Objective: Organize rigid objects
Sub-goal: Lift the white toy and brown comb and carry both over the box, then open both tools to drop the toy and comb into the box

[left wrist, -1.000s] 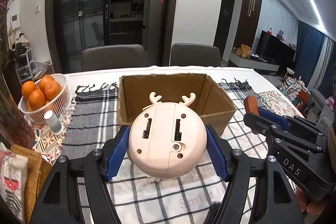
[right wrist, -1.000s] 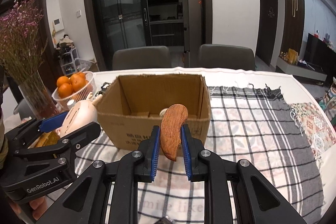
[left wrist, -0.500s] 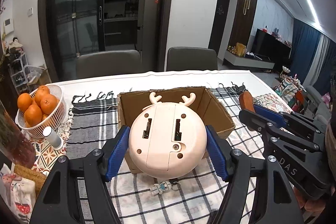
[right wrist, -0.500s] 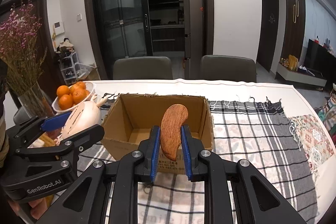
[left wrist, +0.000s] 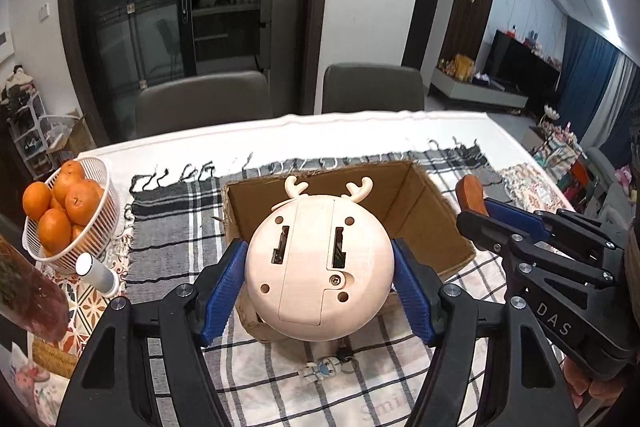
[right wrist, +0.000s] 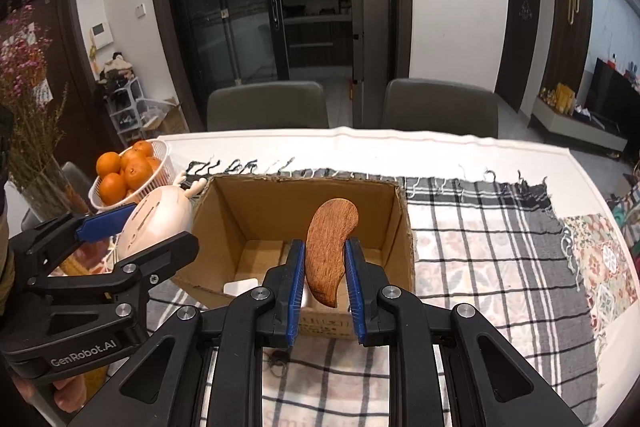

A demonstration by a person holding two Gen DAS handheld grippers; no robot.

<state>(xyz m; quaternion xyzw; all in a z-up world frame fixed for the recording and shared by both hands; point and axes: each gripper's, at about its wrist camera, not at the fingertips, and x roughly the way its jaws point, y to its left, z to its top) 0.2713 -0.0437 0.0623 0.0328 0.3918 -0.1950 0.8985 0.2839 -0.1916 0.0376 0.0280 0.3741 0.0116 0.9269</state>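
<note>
Your left tool (left wrist: 320, 287) is clamped on the round antlered pink toy (left wrist: 318, 263), held above the cardboard box's (right wrist: 296, 203) near-left corner. Your right tool (right wrist: 322, 283) grips the curved wooden piece (right wrist: 330, 247) over that box's near wall. Beside the box's left lies a basket of oranges (left wrist: 60, 211).

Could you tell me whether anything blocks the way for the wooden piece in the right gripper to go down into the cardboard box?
Nothing visible does. The right gripper holds the wooden piece over the open cardboard box, which has no lid. The left gripper with the pink deer toy is off to the box's left side.
</note>
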